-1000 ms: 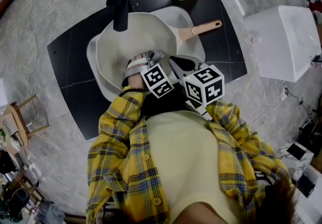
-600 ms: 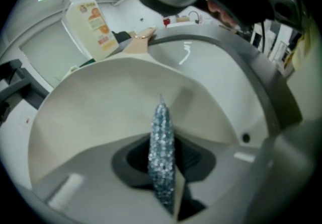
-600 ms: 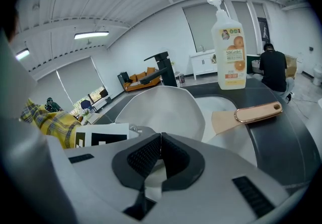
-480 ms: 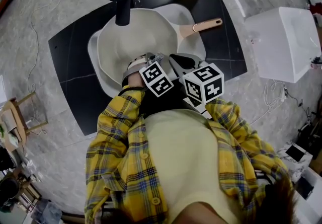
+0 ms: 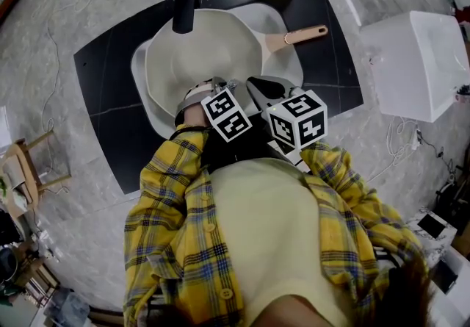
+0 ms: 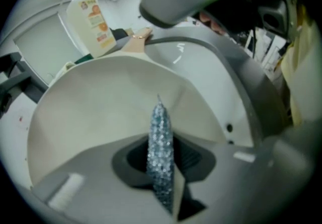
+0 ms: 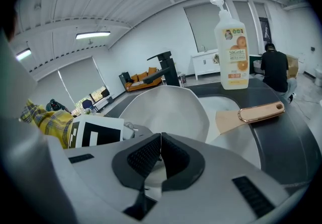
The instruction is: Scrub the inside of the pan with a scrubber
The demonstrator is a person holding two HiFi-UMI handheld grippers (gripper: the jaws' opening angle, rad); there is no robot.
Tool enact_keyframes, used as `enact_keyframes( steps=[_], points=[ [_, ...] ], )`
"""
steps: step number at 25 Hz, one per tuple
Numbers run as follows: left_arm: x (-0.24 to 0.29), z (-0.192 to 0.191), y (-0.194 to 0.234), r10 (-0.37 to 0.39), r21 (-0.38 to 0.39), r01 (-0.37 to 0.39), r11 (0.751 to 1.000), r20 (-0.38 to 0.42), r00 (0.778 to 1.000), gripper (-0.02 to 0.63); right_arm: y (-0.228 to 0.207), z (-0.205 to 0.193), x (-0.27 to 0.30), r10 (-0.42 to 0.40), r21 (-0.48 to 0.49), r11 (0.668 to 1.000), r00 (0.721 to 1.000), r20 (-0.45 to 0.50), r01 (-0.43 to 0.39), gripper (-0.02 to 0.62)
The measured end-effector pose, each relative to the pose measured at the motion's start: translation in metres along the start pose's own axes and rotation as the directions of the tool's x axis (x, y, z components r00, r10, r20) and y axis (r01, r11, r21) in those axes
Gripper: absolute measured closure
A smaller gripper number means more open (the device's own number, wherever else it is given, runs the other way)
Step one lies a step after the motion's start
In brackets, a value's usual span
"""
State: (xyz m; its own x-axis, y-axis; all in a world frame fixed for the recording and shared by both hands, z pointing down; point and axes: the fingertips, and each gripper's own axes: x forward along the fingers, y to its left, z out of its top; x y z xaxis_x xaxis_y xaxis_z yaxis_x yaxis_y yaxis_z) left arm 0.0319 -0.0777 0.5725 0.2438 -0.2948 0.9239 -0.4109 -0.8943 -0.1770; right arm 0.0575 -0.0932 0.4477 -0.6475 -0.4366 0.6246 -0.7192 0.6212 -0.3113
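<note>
Left tool (image 6: 162, 160) pinches the scrubber (image 6: 160, 135), aimed into the pan (image 6: 95, 102); right tool (image 7: 160, 155) clenched, empty.

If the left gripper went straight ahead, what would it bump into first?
Probably the inside of the cream-white pan; the sparkly blue scrubber in the left hand-held gripper would touch first.

Head view steeply down; gripper views close, share pan (image 5: 209, 61).

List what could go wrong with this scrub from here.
1. The glittery blue scrubber is pinched edge-on in the left gripper; it could twist or slip out under pressure.
2. The right gripper seems to pinch only the thin rim of the white pan; the pan may slide.
</note>
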Motion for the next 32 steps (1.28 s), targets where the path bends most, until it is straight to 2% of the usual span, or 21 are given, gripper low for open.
enact_keyframes(
  steps=[9, 15, 21, 32],
  points=[
    [-0.029, -0.009, 0.063, 0.126, -0.028, -0.125, 0.992, 0.022, 0.992, 0.515, 0.002, 0.004, 0.004, 0.010, -0.005, 1.000, 1.000, 0.000, -0.010, 0.581],
    [-0.035, -0.015, 0.090, 0.185, -0.006, -0.185, 0.983, 0.009, 0.983, 0.515, 0.000, 0.006, 0.007, 0.018, -0.006, 1.000, 1.000, -0.005, -0.018, 0.581],
    [-0.037, -0.014, 0.112, 0.232, 0.097, -0.230, 0.968, -0.003, 0.973, 0.515, -0.001, 0.007, 0.010, 0.025, -0.007, 1.000, 1.000, -0.011, -0.025, 0.581],
    [-0.025, -0.016, 0.132, 0.273, 0.186, -0.264, 0.947, -0.024, 0.962, 0.515, -0.006, 0.002, 0.013, 0.025, 0.004, 1.000, 0.999, -0.029, -0.025, 0.581]
  ],
)
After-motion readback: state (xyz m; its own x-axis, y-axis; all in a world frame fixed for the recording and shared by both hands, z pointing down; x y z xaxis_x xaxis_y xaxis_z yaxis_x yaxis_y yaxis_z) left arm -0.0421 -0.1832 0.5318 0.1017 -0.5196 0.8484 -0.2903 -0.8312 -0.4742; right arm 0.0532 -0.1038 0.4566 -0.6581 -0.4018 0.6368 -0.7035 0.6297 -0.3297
